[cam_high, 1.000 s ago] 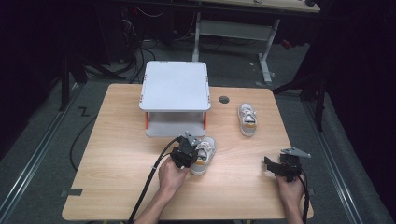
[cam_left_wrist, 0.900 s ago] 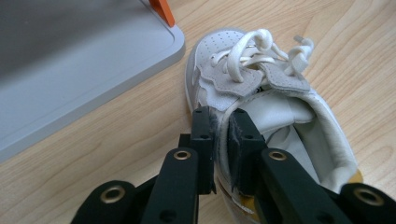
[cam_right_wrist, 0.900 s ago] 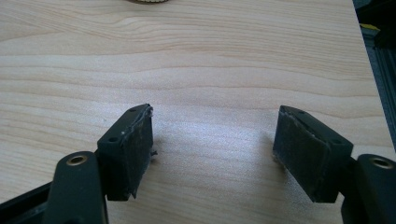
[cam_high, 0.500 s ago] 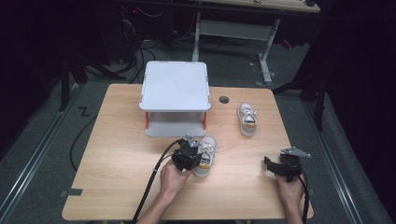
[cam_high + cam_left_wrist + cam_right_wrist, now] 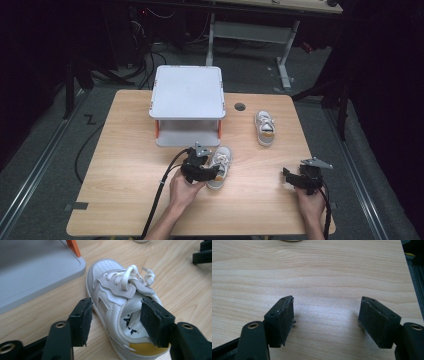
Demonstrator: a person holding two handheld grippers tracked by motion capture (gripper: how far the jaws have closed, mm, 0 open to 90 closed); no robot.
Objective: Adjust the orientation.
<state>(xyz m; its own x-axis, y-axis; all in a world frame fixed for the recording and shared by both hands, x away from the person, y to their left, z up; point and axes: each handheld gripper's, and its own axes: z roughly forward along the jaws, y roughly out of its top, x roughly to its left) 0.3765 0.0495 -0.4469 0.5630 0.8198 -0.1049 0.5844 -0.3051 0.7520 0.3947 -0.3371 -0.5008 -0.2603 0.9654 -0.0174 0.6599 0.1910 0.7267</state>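
With your left gripper (image 5: 113, 322) just spread wide, its pads off the near shoe (image 5: 120, 305), which sits on the table (image 5: 125, 165) just in front of the grey stand (image 5: 187, 100), watch the pull-back: a pad could snag the collar & drag it. Right gripper (image 5: 325, 320) gapes, nothing btwn.

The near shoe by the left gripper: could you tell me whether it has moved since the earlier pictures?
No. The near shoe lies just in front of the grey stand as before; the left gripper has just been opening around it.

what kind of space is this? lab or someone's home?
Most likely a lab or recording workspace: a bare wooden table on grey carpet, cables trailing over the dark floor behind it, and a height-adjustable desk frame at the back.
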